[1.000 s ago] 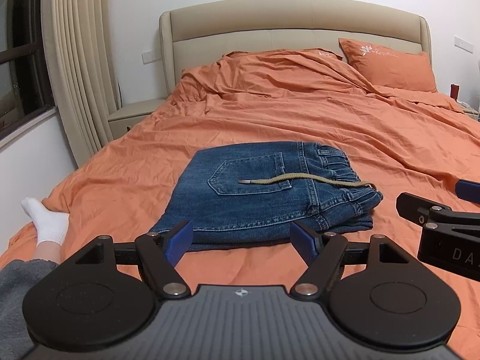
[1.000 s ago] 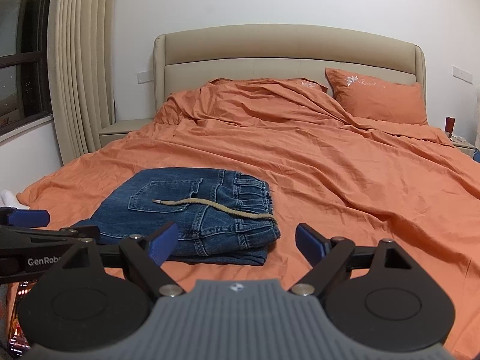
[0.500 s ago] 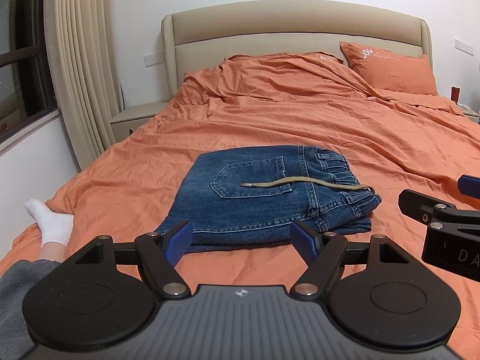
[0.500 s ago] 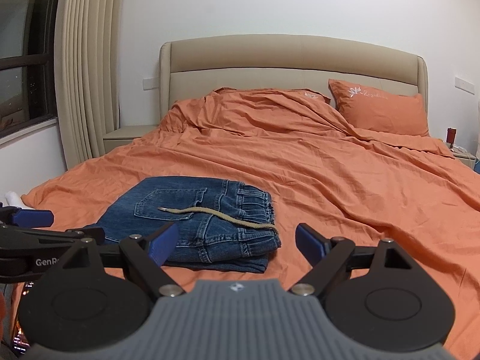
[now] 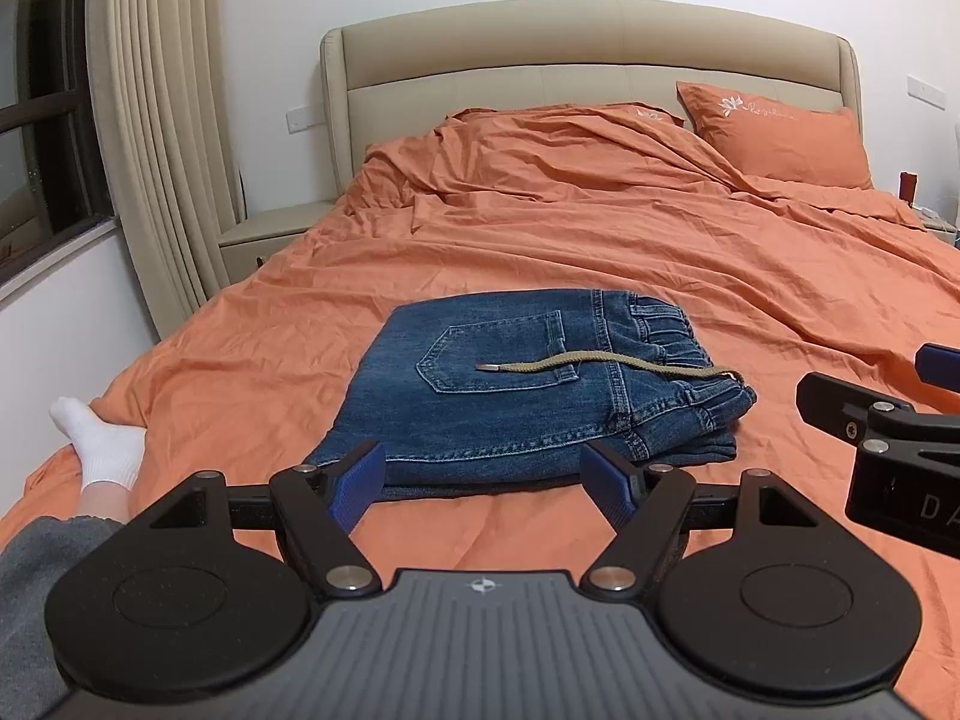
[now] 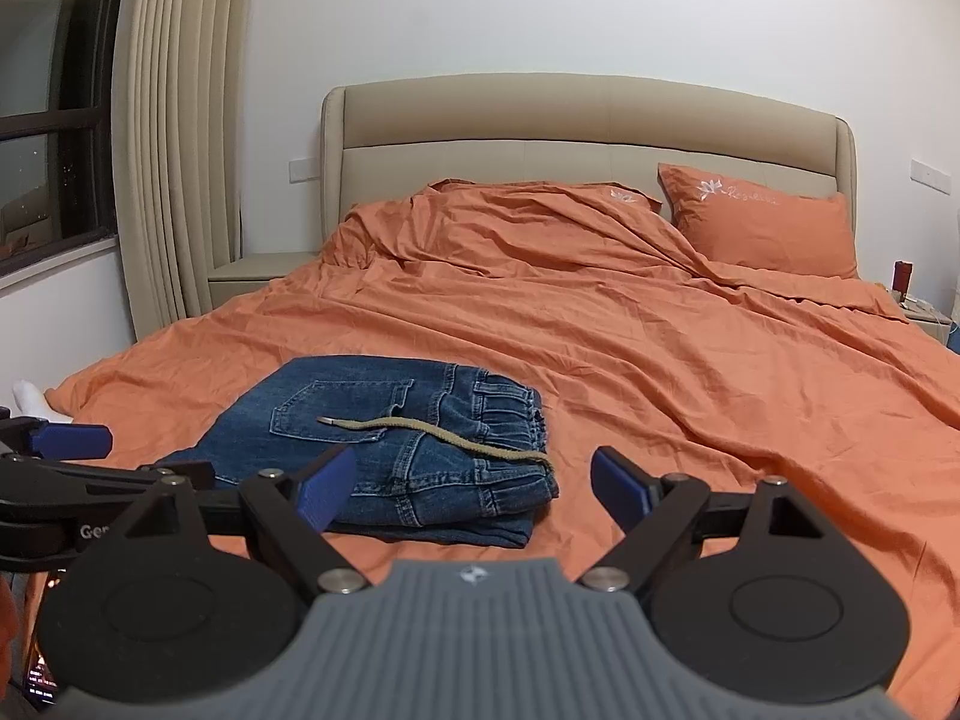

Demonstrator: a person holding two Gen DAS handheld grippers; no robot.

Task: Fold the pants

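Note:
Blue denim pants point(image 5: 528, 396) point(image 6: 396, 450) lie folded into a flat stack on the orange bed, back pocket up, elastic waistband to the right. A tan drawstring point(image 5: 606, 363) point(image 6: 438, 433) lies across the top. My left gripper point(image 5: 487, 483) hovers open just in front of the stack's near edge, nothing between its blue pads. My right gripper point(image 6: 474, 487) is open too, near the stack's right front corner, holding nothing. Each gripper shows at the edge of the other's view: the right gripper point(image 5: 888, 414) and the left gripper point(image 6: 72, 456).
The orange duvet point(image 5: 600, 252) covers the bed, rumpled toward the beige headboard point(image 6: 576, 126), with an orange pillow point(image 6: 762, 222) at the back right. A person's white-socked foot point(image 5: 99, 444) rests at the bed's left edge. Curtain, window and nightstand point(image 6: 258, 270) stand to the left.
Both grippers have lifted and drawn back slightly from the pants, tilting up, so the stack sits lower in both views. The pants have not moved. Both grippers stay open.

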